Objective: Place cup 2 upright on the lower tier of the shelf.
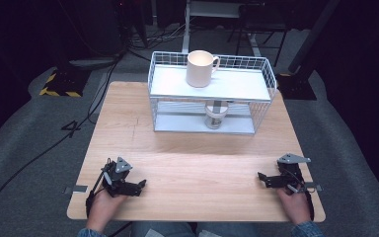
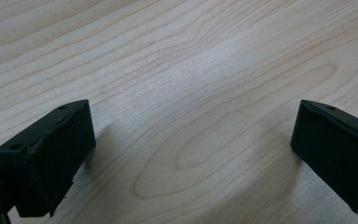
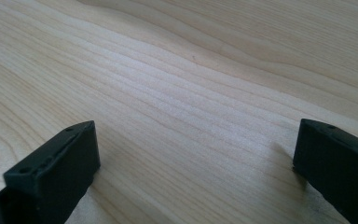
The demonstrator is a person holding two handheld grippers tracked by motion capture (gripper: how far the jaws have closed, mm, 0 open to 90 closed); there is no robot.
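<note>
A cream mug (image 1: 201, 67) stands upright on the top shelf of a white wire rack (image 1: 164, 83) at the far side of the wooden table (image 1: 192, 143). On the lower shelf stands a second, smaller cup (image 1: 216, 115), partly hidden by the wire. My left gripper (image 1: 140, 184) rests near the front left of the table, open, its jaws pointing right. Near the front right, my right gripper (image 1: 261, 178) is open too, jaws pointing left. In the left gripper view my left gripper (image 2: 193, 140) has bare wood between its jaws, and so has my right gripper (image 3: 196, 158) in the right gripper view.
The wood between the grippers and the rack is bare. Grey carpet surrounds the table, with black cables (image 1: 54, 143) on the left and a yellow-and-black striped base (image 1: 59, 86) at the back left. Chair and desk legs stand behind the rack.
</note>
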